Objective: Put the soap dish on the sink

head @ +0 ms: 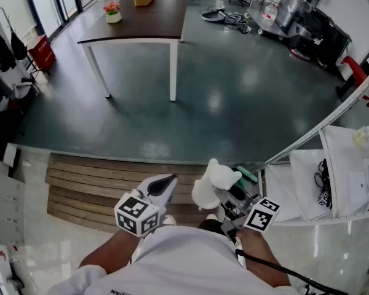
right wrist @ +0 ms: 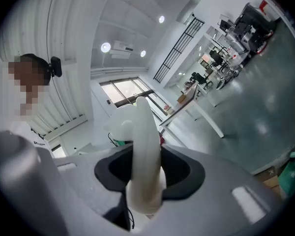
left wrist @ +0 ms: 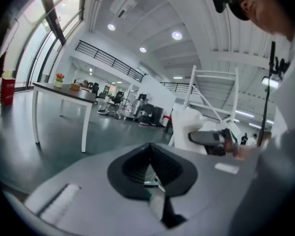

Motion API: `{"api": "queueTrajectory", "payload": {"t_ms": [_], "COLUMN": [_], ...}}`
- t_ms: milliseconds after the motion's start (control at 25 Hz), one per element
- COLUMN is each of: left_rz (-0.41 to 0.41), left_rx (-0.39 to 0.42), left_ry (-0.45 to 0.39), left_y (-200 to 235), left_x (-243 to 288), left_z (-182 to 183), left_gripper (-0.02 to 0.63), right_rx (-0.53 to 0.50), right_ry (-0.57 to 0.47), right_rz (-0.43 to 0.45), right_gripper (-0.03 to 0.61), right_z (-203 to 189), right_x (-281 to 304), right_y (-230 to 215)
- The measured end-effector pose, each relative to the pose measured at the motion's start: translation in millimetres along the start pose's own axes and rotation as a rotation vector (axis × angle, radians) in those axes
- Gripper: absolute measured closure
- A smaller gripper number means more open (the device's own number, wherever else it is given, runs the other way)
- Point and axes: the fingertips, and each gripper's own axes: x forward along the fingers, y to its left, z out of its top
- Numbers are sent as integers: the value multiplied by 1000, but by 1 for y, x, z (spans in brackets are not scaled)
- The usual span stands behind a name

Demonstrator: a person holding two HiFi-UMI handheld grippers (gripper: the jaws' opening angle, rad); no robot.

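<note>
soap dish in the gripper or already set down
In the gripper: the right gripper is shut on the soap dish, held in the air.

My left gripper (head: 165,186) tipped slightly down, jaws together and empty, my right gripper (head: 229,196) level beside it, jaws clamped on the soap dish (head: 214,182), both held close in front of me.

Head view: soap dish (head: 213,184) hides pt of right gripper (head: 226,194) jaws.

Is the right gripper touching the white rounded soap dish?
Touching. The right gripper view shows the white rounded soap dish clamped between the right gripper's tongs.
</note>
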Motion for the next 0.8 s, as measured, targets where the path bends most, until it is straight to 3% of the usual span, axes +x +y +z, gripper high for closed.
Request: {"api": "queueTrajectory", "payload": {"t_ms": [160, 400, 800], "left_rz": [15, 60, 157], "left_rx": [-49, -218, -149], "left_ry": [-3, -48, -53], "left_y": [-8, -12, -40], "left_x": [14, 38, 74], "left_z": [0, 5, 9], "left_gripper": [609, 609, 609], "right_rx": [-5, 1, 31], "right_ry": [6, 43, 98], "right_rz": [25, 55, 145], "right_gripper": [440, 440, 440], "right_z": [11, 24, 47], "right_x": [-10, -15, -43], "right_y": [-9, -34, -62]}}
